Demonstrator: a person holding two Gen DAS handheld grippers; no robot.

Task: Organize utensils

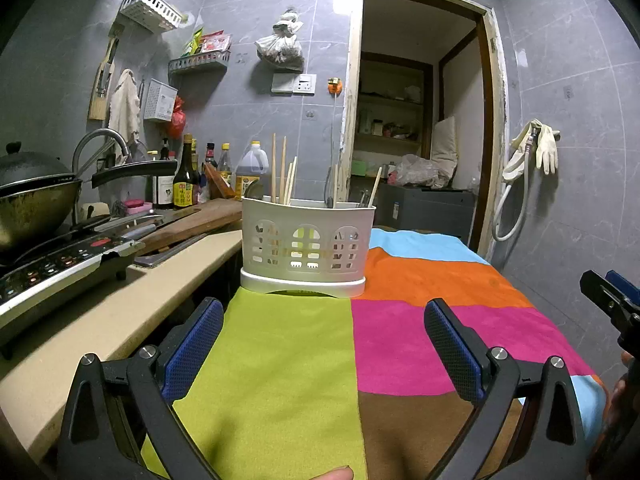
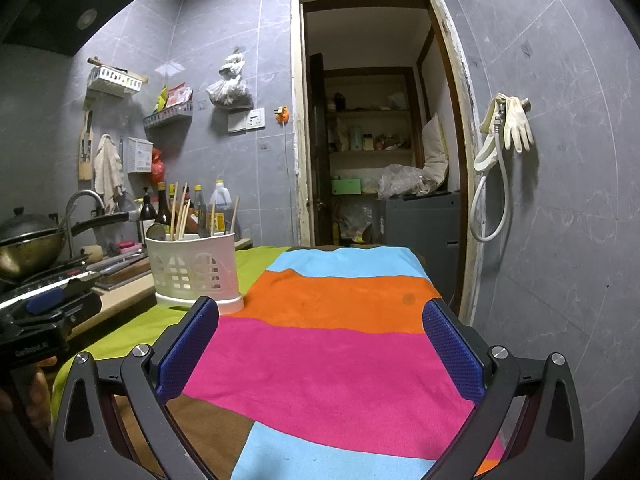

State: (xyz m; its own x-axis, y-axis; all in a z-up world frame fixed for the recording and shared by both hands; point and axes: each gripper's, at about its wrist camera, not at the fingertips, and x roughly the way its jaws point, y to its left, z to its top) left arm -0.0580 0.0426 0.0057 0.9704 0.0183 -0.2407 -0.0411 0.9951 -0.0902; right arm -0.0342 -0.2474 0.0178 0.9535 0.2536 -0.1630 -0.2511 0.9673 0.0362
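Note:
A white perforated utensil holder (image 1: 306,246) stands on the colourful patchwork cloth (image 1: 400,340), at the far end of its green patch. Wooden chopsticks (image 1: 282,176) and some darker utensils stand upright in it. My left gripper (image 1: 322,344) is open and empty, low over the cloth a short way in front of the holder. In the right wrist view the holder (image 2: 192,270) is to the front left. My right gripper (image 2: 320,344) is open and empty over the pink patch (image 2: 320,368). The right gripper also shows at the right edge of the left wrist view (image 1: 612,296).
A beige counter (image 1: 120,320) runs along the left with an induction cooker (image 1: 60,272), a wok (image 1: 32,200), knives on a cutting board (image 1: 188,222) and sauce bottles (image 1: 184,180). An open doorway (image 1: 416,120) is behind. A grey tiled wall (image 2: 560,200) with hanging gloves is at right.

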